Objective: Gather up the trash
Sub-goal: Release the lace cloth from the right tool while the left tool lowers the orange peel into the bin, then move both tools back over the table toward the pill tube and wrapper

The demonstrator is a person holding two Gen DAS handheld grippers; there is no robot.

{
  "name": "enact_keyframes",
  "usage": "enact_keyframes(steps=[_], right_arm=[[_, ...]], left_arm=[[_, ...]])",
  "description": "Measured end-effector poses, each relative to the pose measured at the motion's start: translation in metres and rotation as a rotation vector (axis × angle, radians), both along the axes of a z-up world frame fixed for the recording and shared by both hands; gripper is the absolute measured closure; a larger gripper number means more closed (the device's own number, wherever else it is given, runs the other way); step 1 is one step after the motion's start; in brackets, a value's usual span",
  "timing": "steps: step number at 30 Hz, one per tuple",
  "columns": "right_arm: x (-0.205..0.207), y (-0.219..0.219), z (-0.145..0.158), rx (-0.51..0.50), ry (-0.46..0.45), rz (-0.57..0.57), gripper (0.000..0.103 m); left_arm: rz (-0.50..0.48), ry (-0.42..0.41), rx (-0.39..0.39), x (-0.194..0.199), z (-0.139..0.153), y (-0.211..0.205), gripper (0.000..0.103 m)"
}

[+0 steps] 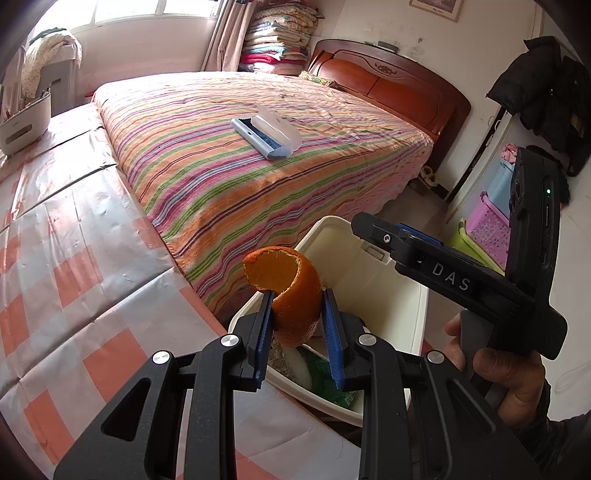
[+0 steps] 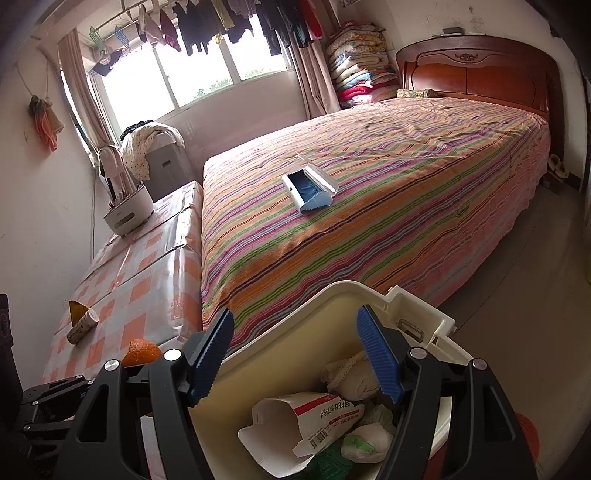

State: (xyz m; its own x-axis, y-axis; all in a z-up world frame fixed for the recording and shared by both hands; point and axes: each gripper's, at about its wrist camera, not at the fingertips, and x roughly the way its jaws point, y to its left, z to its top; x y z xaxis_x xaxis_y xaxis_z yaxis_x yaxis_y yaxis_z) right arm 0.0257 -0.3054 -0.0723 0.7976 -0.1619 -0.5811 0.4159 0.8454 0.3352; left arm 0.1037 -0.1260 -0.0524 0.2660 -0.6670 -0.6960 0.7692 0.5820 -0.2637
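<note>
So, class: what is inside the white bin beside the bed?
Inside the white bin lie a torn white carton with a barcode, a beige lace-edged bundle, a white wad and something green. Whatever lies beneath them, and the bin's floor, is covered.

Both wrist views are angled downward, close above the white bin — the striped bed is shared beyond.

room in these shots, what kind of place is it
A lived-in home bedroom, most likely: a large bed with a striped cover and carved wooden headboard, folded quilts stacked in the corner, and laundry hanging over the window.
</note>
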Motion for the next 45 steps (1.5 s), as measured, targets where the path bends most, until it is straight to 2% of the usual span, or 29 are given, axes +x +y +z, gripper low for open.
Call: enact_keyframes(steps=[19, 20, 23, 24, 26, 34, 45], right_arm=[[-0.016, -0.017, 0.008, 0.039, -0.087, -0.079, 0.036], [-0.016, -0.017, 0.008, 0.037, -0.087, -0.08, 0.036], [-0.017, -0.017, 0.009, 0.035, -0.093, -0.08, 0.036], [-0.017, -0.017, 0.009, 0.034, -0.093, -0.081, 0.036], [-0.017, -0.017, 0.009, 0.041, -0.096, -0.081, 0.036], [-0.013, -0.015, 0.009, 0.043, -0.095, -0.074, 0.036], [0.003, 0.008, 0.007, 0.033, -0.071, -0.023, 0.036]], left_arm=[[-0.052, 0.002, 0.015, -0.014, -0.006, -0.023, 0.073], [-0.058, 0.003, 0.016, -0.015, -0.006, -0.023, 0.07], [-0.056, -0.027, 0.016, -0.02, -0.003, -0.023, 0.045], [-0.053, -0.043, 0.013, -0.021, -0.002, -0.023, 0.041], [-0.046, -0.063, 0.01, -0.022, 0.001, -0.021, 0.04], [0.073, -0.075, -0.041, 0.005, 0.019, 0.011, 0.035], [0.3, -0.059, -0.124, 0.057, 0.04, 0.093, 0.03]])
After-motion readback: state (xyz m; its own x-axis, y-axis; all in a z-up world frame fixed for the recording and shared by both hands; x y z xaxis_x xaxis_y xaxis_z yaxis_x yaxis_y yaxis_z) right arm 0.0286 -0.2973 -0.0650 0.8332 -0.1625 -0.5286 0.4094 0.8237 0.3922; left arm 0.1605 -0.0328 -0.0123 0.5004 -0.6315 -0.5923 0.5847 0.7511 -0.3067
